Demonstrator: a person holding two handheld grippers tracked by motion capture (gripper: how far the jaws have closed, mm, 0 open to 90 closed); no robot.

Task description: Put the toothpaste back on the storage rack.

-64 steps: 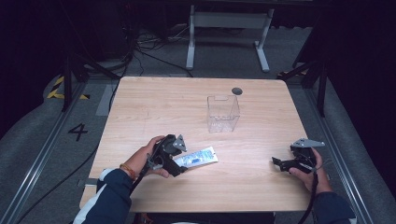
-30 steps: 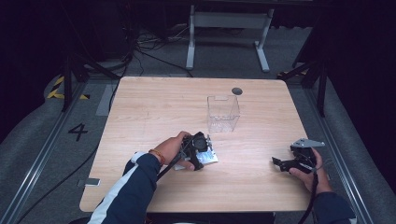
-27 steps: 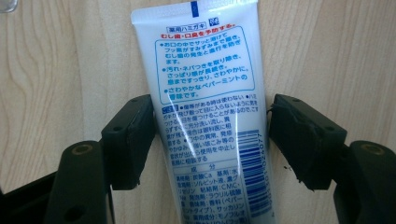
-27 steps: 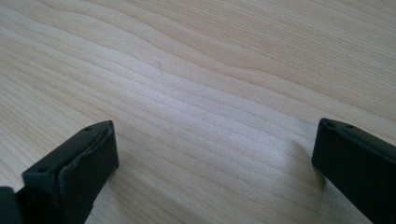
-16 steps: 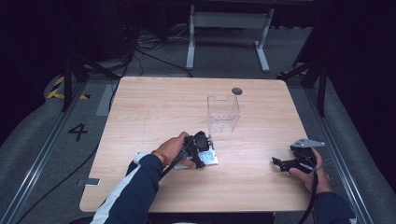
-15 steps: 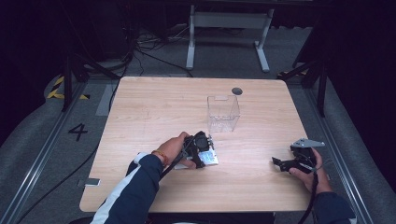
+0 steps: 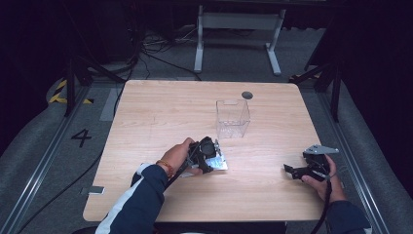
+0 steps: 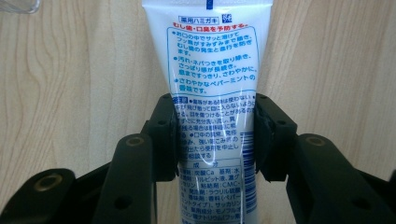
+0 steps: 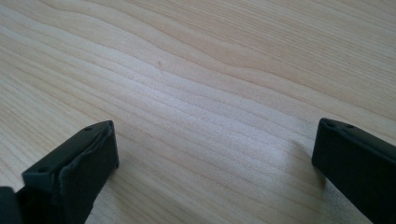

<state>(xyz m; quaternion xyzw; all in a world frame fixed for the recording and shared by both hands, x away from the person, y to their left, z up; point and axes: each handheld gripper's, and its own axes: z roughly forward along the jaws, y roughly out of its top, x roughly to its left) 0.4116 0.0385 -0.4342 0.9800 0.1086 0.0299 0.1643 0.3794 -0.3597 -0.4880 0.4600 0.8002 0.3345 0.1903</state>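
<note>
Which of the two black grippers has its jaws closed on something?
The left gripper: its jaws, just closing, press the white toothpaste tube. The right gripper stands open over bare wooden table.

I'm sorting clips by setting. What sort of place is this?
Probably a lab recording bay, not a home: a bare wooden table on grey floor with rails, dark curtains, trailing cables and a floor number 4.

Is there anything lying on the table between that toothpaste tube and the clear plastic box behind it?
Nothing visible. The toothpaste tube sits between the left gripper jaws, which have just been closing on it, and bare table separates it from the clear box.
</note>
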